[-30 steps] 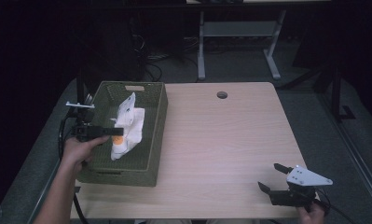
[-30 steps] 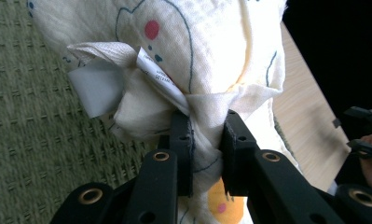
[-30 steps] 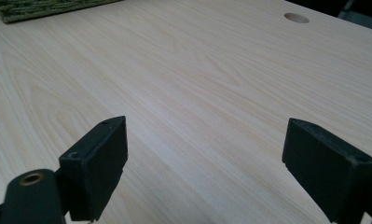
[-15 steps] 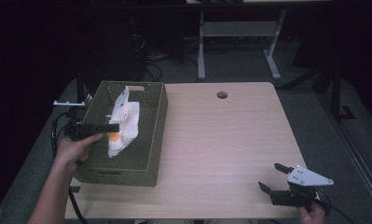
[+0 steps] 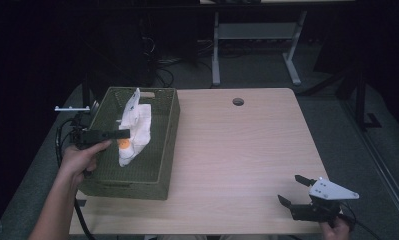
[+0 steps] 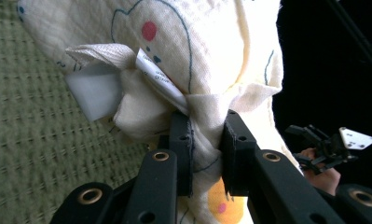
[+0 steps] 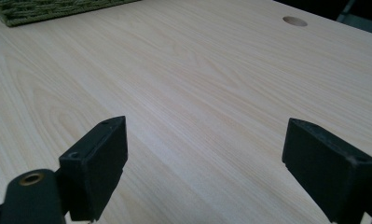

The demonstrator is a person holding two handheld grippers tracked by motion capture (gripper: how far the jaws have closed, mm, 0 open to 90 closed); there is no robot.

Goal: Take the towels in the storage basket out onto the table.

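Observation:
A cream cloth [image 5: 135, 125] printed with small cartoon figures hangs bunched over the olive-green woven basket [image 5: 164, 145] at the table's left. My left gripper [image 5: 123, 134] is shut on a fold of that cloth [image 6: 211, 56], with a white label sticking out above the jaws. The cloth's lower end is near the basket floor. My right gripper [image 5: 293, 191] rests low over the table's front right corner, its jaws wide apart with nothing between them. In the right gripper view the right gripper [image 7: 204, 163] looks over bare wood.
The light wooden table [image 5: 247, 145] has a round cable hole [image 5: 238, 101] near its far edge. A corner of the basket [image 7: 44, 9] shows at the top left of the right gripper view. Dark floor, cables and a grey desk frame lie beyond the table.
My left gripper has lifted the cloth higher and drawn it slightly back toward the basket's left side. The right gripper has stayed put.

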